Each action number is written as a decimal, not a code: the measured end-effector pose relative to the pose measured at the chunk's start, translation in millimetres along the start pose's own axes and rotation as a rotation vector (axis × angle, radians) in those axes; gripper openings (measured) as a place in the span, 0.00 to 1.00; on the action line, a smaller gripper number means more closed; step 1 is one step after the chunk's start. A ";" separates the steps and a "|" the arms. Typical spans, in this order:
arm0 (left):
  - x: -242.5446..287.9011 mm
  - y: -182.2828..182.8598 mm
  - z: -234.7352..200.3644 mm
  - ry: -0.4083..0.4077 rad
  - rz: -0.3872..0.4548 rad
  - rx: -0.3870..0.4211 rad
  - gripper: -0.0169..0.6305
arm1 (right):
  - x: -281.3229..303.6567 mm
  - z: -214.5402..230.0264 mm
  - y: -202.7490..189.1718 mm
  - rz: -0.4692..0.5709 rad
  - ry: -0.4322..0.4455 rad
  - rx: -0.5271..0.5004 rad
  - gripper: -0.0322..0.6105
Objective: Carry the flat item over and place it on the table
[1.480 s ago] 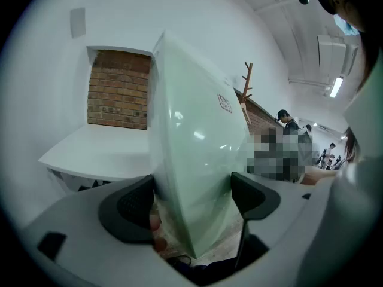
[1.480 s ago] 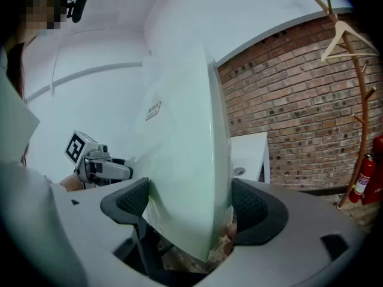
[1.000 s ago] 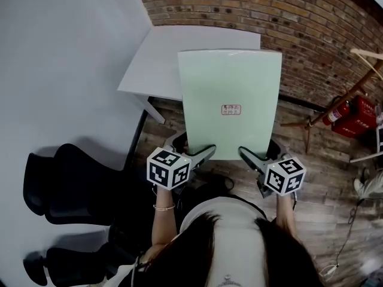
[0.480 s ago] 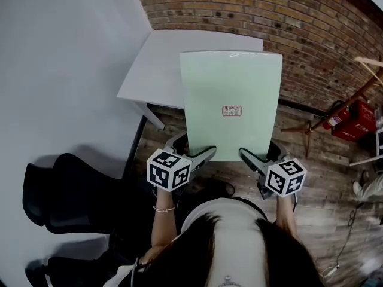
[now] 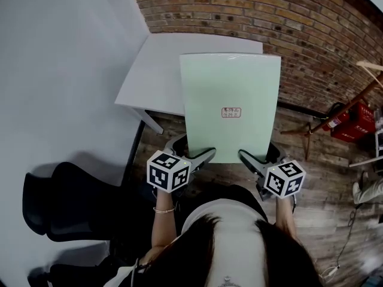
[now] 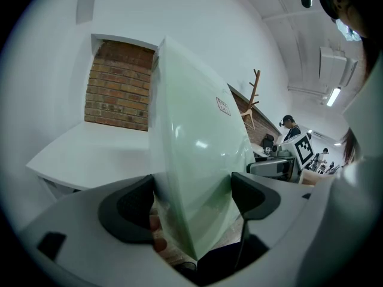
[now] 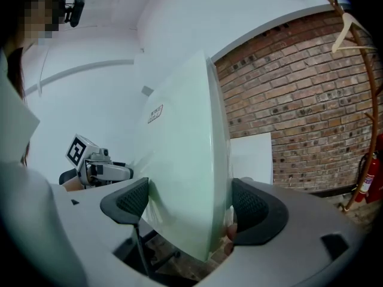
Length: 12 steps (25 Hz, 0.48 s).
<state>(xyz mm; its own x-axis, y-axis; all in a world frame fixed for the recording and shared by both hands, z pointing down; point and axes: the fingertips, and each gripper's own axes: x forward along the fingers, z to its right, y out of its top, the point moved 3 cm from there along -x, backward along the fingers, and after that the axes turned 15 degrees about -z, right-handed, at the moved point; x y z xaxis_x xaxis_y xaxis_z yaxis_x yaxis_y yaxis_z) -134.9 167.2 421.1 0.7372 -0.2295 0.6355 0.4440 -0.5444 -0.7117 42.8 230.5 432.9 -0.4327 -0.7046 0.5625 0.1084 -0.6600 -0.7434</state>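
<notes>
Both near corners of the green sheet (image 5: 230,94) sit clamped between jaws, one in the left gripper (image 5: 190,149), one in the right gripper (image 5: 260,153), held level in the air, far end over the white table (image 5: 157,70).

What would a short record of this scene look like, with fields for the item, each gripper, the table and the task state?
item: pale green flat panel with a small label
left gripper: shut on the panel's near edge, left corner
right gripper: shut on the near edge, right corner
table: white, ahead, beside a brick wall
task state: panel carried, not yet set down
</notes>
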 end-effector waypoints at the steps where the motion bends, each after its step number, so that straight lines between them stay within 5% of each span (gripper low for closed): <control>1: 0.0 1.3 -1.2 0.000 0.001 -0.001 0.64 | 0.8 0.2 1.8 0.000 0.001 -0.001 0.69; 12: 6.3 11.2 -10.3 0.006 0.005 -0.021 0.65 | 9.4 9.4 13.8 -0.005 0.012 -0.002 0.69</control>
<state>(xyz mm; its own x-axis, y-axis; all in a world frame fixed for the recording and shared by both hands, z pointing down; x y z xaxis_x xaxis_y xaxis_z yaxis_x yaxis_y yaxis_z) -130.6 151.3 420.2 0.7363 -0.2368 0.6339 0.4295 -0.5602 -0.7083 48.7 212.4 431.3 -0.4435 -0.6983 0.5619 0.1040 -0.6628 -0.7415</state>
